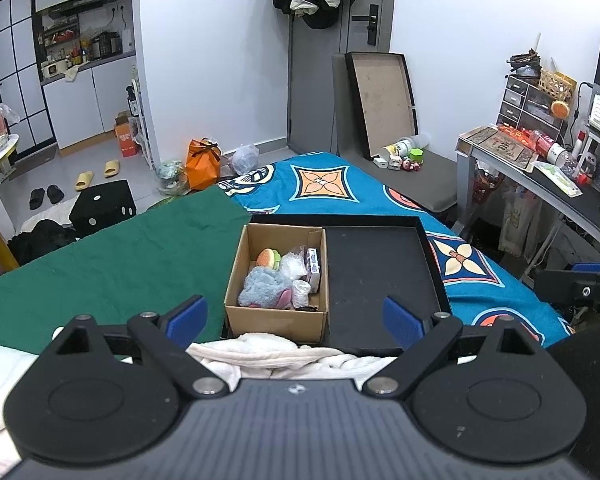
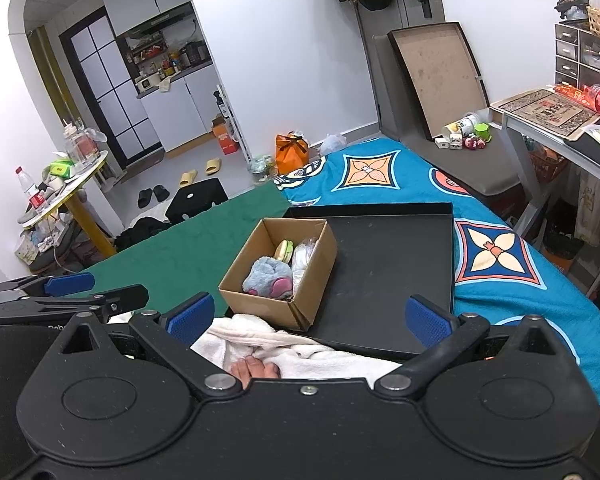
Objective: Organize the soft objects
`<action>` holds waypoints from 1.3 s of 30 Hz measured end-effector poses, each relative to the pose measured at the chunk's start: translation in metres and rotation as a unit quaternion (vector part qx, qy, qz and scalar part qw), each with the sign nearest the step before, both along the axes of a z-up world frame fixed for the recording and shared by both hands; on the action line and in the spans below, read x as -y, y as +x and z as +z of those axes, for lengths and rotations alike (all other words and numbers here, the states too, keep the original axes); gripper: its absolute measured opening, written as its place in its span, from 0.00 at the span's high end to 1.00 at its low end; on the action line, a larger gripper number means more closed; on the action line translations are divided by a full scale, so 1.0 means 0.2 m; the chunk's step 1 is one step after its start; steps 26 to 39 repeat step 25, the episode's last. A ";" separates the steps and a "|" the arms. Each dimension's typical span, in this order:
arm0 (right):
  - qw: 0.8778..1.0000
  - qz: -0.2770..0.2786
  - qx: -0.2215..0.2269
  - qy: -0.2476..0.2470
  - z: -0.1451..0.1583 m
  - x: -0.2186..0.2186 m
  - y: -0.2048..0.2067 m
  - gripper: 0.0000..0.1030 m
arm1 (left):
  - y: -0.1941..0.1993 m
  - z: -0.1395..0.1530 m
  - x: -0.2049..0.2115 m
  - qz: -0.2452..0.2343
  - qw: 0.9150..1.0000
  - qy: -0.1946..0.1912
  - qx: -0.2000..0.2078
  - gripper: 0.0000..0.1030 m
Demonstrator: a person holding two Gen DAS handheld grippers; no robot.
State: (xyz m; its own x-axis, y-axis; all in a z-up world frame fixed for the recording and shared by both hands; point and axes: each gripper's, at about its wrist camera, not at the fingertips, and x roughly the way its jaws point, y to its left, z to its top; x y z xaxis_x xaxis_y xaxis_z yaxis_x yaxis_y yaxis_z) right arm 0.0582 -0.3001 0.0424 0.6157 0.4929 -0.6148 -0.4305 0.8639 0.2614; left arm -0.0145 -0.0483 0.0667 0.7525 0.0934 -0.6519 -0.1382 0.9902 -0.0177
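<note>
A brown cardboard box (image 1: 276,322) (image 2: 260,304) stands in the left part of a black tray (image 1: 380,268) (image 2: 396,256) on the bed. Inside it lie a blue plush toy (image 1: 260,288) (image 2: 268,276), a burger-shaped soft toy (image 1: 269,258) (image 2: 284,250) and clear plastic bags (image 1: 294,266) (image 2: 304,260). My left gripper (image 1: 296,318) is open and empty, near the box's front wall. My right gripper (image 2: 310,316) is open and empty, just in front of the box and tray. A white towel (image 1: 268,354) (image 2: 284,348) lies under both grippers.
The bed has a green cloth (image 1: 120,248) (image 2: 188,240) on the left and a blue patterned cover (image 1: 340,184) (image 2: 500,240) on the right. A desk (image 1: 540,176) with clutter stands to the right. A black dice stool (image 1: 102,208) and shoes sit on the floor beyond.
</note>
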 end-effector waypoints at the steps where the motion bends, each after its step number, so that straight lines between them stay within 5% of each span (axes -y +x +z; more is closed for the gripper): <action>1: 1.000 0.001 0.000 0.000 0.00 0.00 0.00 0.00 | 0.00 0.00 0.00 0.000 1.000 -0.002 -0.001 0.09; 39: 1.000 -0.003 -0.006 0.006 0.00 0.00 0.00 0.00 | -0.02 0.01 0.00 0.002 1.000 -0.002 0.012 0.09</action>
